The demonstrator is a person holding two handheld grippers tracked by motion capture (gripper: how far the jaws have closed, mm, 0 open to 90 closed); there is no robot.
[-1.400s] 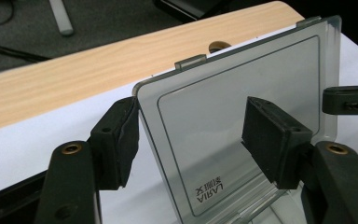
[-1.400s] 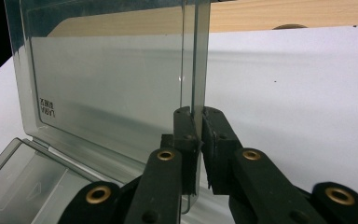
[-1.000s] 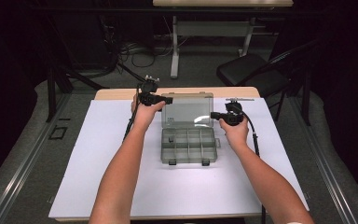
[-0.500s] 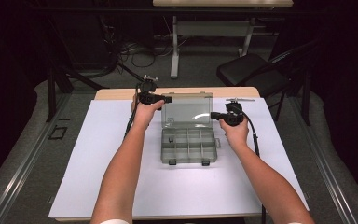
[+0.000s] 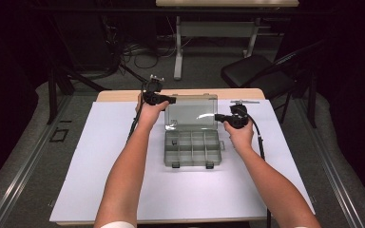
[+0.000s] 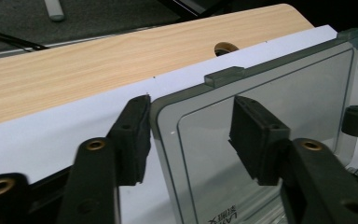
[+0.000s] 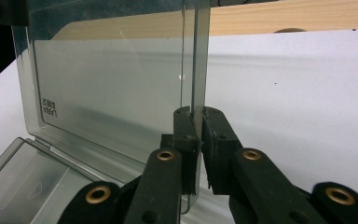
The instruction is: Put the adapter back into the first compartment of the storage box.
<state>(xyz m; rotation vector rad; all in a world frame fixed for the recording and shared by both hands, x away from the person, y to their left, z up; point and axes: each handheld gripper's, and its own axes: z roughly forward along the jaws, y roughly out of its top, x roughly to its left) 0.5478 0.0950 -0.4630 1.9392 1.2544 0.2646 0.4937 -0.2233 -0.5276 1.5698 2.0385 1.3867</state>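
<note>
A clear grey compartment box [image 5: 192, 148] lies open in the middle of the white sheet, its lid [image 5: 190, 114] standing upright at the back. My left gripper [image 5: 172, 99] is at the lid's top left corner. In the left gripper view it [image 6: 191, 121] is open, with the lid's edge [image 6: 168, 140] between the two pads and touching neither. My right gripper [image 5: 217, 117] is at the lid's right edge. In the right gripper view it [image 7: 199, 119] is shut on that edge of the lid [image 7: 112, 79]. The tray's compartments look empty.
The white sheet [image 5: 100, 156] covers most of the table; a strip of bare wood [image 5: 123, 95] with a cable hole [image 6: 227, 47] runs along the far edge. A black chair [image 5: 252, 73] and another table's legs [image 5: 178, 52] stand beyond.
</note>
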